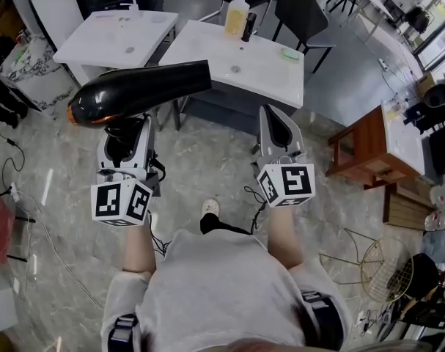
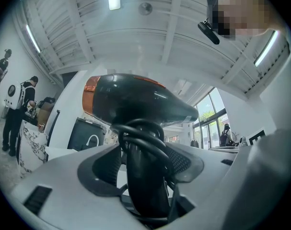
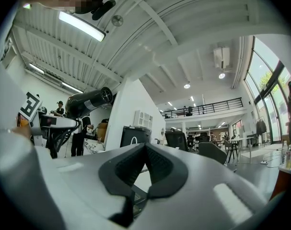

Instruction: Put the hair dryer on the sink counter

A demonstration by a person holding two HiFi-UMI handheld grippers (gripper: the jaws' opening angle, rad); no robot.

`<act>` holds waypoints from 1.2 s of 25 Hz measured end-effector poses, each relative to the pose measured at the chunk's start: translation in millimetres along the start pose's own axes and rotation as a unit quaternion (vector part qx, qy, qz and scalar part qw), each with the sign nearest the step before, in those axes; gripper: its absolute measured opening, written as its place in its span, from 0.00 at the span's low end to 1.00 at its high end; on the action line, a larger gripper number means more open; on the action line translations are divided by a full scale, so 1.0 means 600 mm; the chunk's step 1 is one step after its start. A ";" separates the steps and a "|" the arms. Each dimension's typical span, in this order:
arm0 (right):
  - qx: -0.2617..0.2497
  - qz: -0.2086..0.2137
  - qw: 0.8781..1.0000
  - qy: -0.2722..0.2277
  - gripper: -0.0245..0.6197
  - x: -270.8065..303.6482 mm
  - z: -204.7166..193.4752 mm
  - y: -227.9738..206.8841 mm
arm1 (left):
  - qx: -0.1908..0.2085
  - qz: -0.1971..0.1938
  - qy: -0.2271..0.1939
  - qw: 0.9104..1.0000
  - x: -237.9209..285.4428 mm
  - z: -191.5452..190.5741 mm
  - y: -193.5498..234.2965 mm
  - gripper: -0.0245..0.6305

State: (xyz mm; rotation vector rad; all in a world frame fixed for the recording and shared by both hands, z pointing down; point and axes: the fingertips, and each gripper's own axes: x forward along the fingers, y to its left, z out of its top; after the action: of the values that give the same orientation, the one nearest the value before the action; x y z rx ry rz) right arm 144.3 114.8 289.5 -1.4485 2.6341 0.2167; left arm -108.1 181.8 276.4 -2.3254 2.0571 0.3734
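Grey marbled floor (image 1: 207, 160) spreads below, with two white sink counters (image 1: 119, 39) side by side ahead. At left, the left gripper (image 1: 125, 134) is clamped on the handle of the black hair dryer (image 1: 141, 90), and the cord (image 2: 145, 133) is looped round that handle. The dryer hangs in the air on the near side of the counters, orange rear end leftward, nozzle pointing right. A soap bottle (image 1: 237, 15) stands on the right-hand counter. The right gripper (image 1: 278, 127) has its jaws pressed together on nothing. A wooden table (image 1: 369, 149) stands far right.
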 end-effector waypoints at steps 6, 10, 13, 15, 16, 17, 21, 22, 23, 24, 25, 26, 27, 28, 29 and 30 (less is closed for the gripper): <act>0.003 0.005 1.000 -0.003 0.05 0.059 -0.011 -0.046 | -0.005 0.009 -0.005 1.000 0.073 -0.007 0.008 0.46; 0.004 0.003 1.000 -0.007 0.05 0.094 -0.015 -0.084 | -0.004 0.010 -0.009 1.000 0.122 -0.011 0.006 0.46; 0.003 0.005 1.000 -0.010 0.05 0.120 -0.020 -0.111 | 0.000 0.012 -0.013 1.000 0.159 -0.015 0.003 0.46; 0.005 0.005 1.000 -0.011 0.05 0.138 -0.026 -0.129 | 0.001 0.013 -0.015 1.000 0.181 -0.018 0.001 0.46; 0.006 0.006 1.000 -0.011 0.05 0.145 -0.029 -0.137 | 0.001 0.014 -0.017 1.000 0.189 -0.020 -0.001 0.46; 0.008 0.007 1.000 -0.012 0.05 0.151 -0.033 -0.143 | 0.002 0.015 -0.018 1.000 0.195 -0.020 -0.003 0.46; 0.021 0.015 1.000 -0.009 0.05 0.173 -0.053 -0.151 | 0.008 0.017 -0.008 1.000 0.210 -0.027 -0.007 0.46; 0.025 0.017 1.000 -0.007 0.05 0.180 -0.059 -0.151 | 0.009 0.018 -0.005 1.000 0.215 -0.029 -0.006 0.46; 0.027 0.020 0.999 -0.005 0.05 0.186 -0.065 -0.150 | 0.011 0.019 -0.003 1.000 0.219 -0.031 -0.004 0.46; 0.030 0.021 0.999 -0.004 0.05 0.191 -0.069 -0.150 | 0.012 0.020 -0.003 1.000 0.222 -0.032 -0.002 0.46; 0.032 0.022 0.999 -0.002 0.05 0.195 -0.073 -0.149 | 0.013 0.020 -0.002 1.000 0.226 -0.034 -0.001 0.46; 0.033 0.023 0.999 -0.001 0.05 0.200 -0.077 -0.150 | 0.013 0.020 0.000 1.000 0.229 -0.036 0.001 0.46; 0.034 0.022 0.999 0.001 0.05 0.205 -0.081 -0.150 | 0.012 0.019 0.002 1.000 0.234 -0.038 0.004 0.46; 0.034 0.022 0.999 0.002 0.05 0.211 -0.084 -0.152 | 0.011 0.018 0.003 1.000 0.241 -0.040 0.008 0.46; 0.033 0.020 0.999 0.004 0.05 0.217 -0.088 -0.155 | 0.010 0.016 0.003 1.000 0.249 -0.043 0.012 0.46; 0.032 0.018 0.999 0.005 0.05 0.223 -0.090 -0.158 | 0.008 0.015 0.003 1.000 0.257 -0.045 0.016 0.46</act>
State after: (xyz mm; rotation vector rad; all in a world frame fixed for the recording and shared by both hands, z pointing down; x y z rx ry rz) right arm 151.0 -56.3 312.6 -1.3870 2.6504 0.1275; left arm -96.5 25.2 275.4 -2.2927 2.0919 0.3503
